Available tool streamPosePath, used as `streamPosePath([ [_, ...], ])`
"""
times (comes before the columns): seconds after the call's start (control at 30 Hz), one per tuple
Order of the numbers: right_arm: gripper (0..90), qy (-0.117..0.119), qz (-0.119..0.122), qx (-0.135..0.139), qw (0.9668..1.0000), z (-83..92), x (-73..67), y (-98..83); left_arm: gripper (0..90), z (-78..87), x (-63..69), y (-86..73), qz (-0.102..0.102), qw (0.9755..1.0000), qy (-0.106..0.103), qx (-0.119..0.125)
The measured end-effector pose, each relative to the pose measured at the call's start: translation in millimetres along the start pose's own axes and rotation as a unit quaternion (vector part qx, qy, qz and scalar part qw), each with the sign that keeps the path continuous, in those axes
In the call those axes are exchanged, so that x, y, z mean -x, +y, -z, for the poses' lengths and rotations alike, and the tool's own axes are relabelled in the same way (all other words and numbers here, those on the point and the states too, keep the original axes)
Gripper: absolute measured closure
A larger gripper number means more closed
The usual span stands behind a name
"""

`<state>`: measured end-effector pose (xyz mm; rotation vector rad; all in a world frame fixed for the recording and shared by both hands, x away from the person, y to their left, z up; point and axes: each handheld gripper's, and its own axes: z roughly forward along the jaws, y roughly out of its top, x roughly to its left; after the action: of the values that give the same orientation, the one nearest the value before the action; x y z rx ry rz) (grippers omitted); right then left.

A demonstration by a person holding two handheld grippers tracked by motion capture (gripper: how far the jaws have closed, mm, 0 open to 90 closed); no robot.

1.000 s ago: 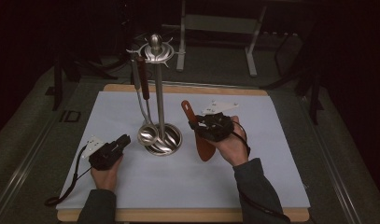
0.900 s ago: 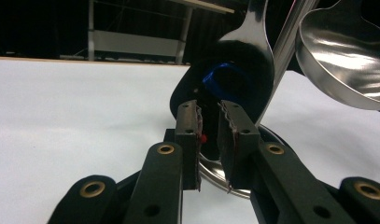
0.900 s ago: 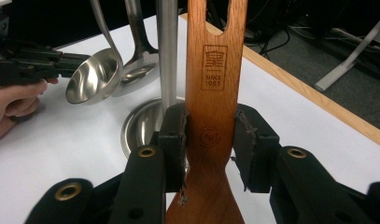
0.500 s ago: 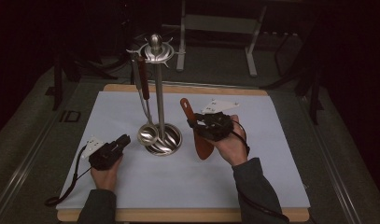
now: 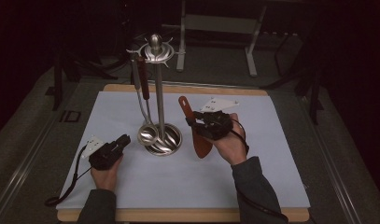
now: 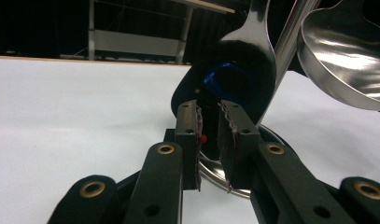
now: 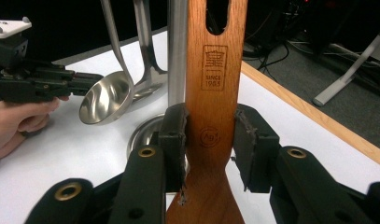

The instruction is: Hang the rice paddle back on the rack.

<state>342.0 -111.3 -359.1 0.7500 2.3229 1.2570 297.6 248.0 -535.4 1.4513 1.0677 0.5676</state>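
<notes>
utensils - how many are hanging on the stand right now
2: a ladle and a second steel utensil hang side by side on the left of the stand. The wooden spatula is off it, in the right gripper.

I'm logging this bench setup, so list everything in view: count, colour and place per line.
Stand: one, silver, upright mid-table on a round base.
Ladle: one, silver, hanging from the stand, bowl near the base.
Spoon: one, silver, hanging beside the ladle.
Spatula: one, brown wood, slotted handle, between the right gripper's jaws, right of the stand.
Sheet: one, white, covering the table.
Table: one, light wood edge.
Left gripper: one, black, left of the base, jaws slightly apart, nothing in them.
Right gripper: one, black, clamped on the spatula.
</notes>
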Motion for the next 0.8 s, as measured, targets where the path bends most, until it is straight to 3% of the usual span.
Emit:
streamPosePath([
  [0.8,66.4,-0.002,0.001,0.014,0.9999,6.6,-2.2,8.0,78.4,-0.4,0.2,-0.2,0.002,1.0,0.0,0.0],
])
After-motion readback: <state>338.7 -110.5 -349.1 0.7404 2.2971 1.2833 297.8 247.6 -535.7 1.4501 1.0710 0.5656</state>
